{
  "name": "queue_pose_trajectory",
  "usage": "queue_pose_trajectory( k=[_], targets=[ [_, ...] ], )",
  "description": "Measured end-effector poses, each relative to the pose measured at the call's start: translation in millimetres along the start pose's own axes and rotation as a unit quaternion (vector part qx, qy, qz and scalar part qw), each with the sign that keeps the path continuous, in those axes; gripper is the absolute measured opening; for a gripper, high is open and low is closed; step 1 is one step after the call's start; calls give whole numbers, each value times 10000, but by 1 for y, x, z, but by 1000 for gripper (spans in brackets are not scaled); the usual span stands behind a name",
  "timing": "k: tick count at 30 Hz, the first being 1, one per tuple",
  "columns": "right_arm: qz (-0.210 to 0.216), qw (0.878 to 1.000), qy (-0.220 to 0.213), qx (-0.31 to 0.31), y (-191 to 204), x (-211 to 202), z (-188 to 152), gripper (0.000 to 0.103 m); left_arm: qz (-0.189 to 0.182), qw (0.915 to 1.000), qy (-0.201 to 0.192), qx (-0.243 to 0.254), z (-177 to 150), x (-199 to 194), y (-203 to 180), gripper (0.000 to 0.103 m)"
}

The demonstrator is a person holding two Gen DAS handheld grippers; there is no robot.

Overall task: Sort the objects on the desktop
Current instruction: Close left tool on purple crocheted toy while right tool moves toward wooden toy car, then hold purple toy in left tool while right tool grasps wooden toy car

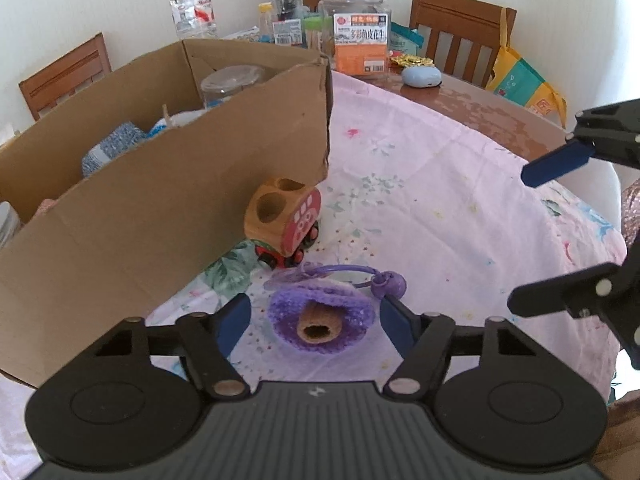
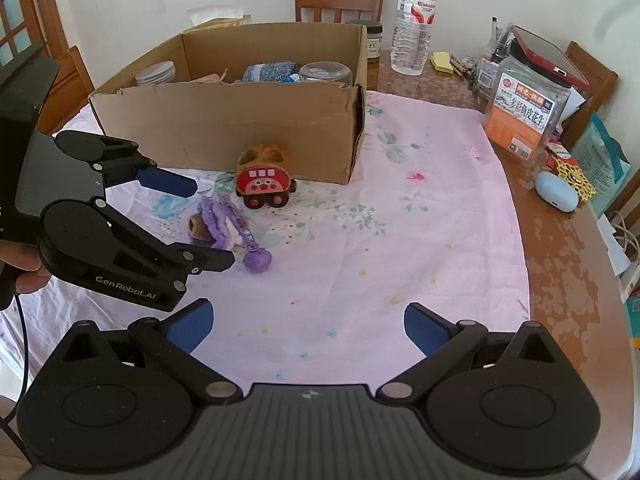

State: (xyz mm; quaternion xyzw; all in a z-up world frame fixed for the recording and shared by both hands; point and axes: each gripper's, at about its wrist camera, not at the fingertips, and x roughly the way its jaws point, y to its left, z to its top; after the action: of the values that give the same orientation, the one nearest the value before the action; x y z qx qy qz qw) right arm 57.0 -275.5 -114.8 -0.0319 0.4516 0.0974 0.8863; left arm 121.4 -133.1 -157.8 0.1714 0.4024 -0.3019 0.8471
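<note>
A purple fuzzy toy with a brown cone and a purple cord and ball [image 1: 320,320] [image 2: 218,224] lies on the pink cloth. My left gripper [image 1: 314,316] [image 2: 214,224] is open, its fingers on either side of the toy and close to it. A red wooden toy car [image 1: 286,220] [image 2: 262,182] stands just beyond it, against the cardboard box [image 1: 168,184] [image 2: 240,120]. My right gripper [image 2: 308,324] [image 1: 520,236] is open and empty above the cloth, to the right of the toy.
The box holds jars and a blue cloth [image 2: 272,70]. On the bare wooden table beyond the cloth stand a water bottle [image 2: 414,24], a plastic snack jar [image 2: 524,104], a blue oval case [image 2: 556,190] and a pen holder. Chairs ring the table.
</note>
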Motion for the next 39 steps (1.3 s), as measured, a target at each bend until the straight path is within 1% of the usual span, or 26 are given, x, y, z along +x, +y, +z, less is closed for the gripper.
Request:
queue_pose_trajectory(
  k=[3,4,6,8,13,25,36,39],
  targets=[
    [10,10000,28,-54,-5,4,1,103,-10,10000,40,-43,0,5,0,64],
    [26,10000,35,-69,-6,4,1,103,-23,10000,34,-72,0,5,0,60],
    [77,9999,54,-93,-8,6,1,103,-89,9999,3,-132,0,5,1,60],
    [136,9998,76,-130,-10,8,2,103,-88,9998,19,-180,0,7,1,53],
    [210,9993,55,-313,-10,11,5,103,-106,9994,5,-321,2,6,3,49],
    [328,9982,-10,-509,-13,23,14,103,72,9990,-39,-449,3,-8,7,49],
    [463,9941,-125,-968,-3,37,28,102,463,9962,42,-742,-12,-26,20,49],
    [483,9928,-145,-1086,0,42,33,99,567,9949,73,-831,-17,-31,25,49]
  ],
)
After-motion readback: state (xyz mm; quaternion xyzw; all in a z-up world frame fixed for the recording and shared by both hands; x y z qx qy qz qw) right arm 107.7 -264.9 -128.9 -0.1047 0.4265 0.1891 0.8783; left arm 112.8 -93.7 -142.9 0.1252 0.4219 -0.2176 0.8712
